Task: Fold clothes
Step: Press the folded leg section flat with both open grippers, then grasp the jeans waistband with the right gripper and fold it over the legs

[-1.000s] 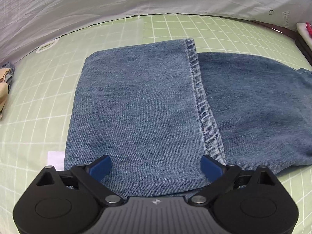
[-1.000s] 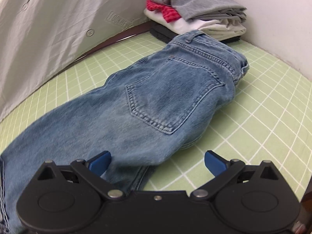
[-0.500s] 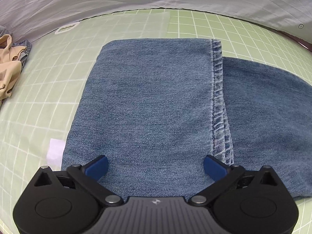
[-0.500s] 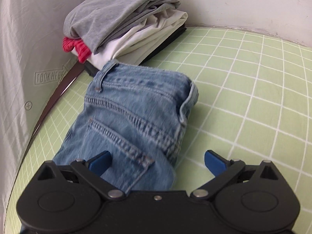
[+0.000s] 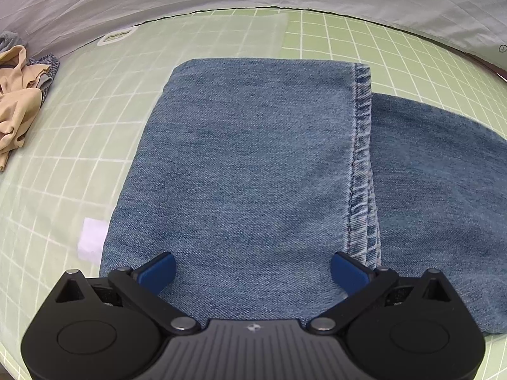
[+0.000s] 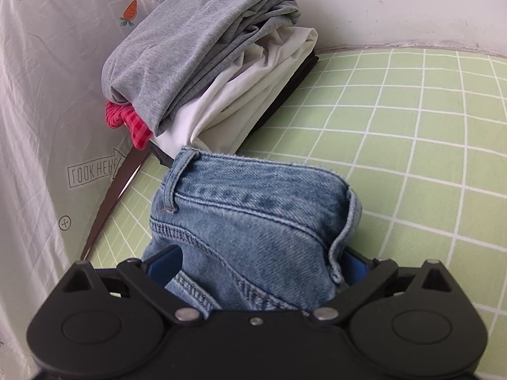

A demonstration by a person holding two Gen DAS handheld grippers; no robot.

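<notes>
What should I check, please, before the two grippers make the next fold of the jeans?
1. Waistband between the right gripper fingers, jaws closing: ok.
2. Waistband firmly pinched: cannot tell.
3. Left gripper open over the folded leg: ok.
4. Leg hem lying flat: ok.
5. Folded pile apart from the jeans: cannot tell.
6. Mat bare beside the waistband: ok.

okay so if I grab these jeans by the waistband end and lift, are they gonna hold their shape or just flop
Probably flop: the jeans are soft denim, already folded over at the hem. The waistband looks thick and stitched, so it should stay bunched between the closing right tongs. Likely heavy for cloth, so the folded legs may slide open.
</notes>
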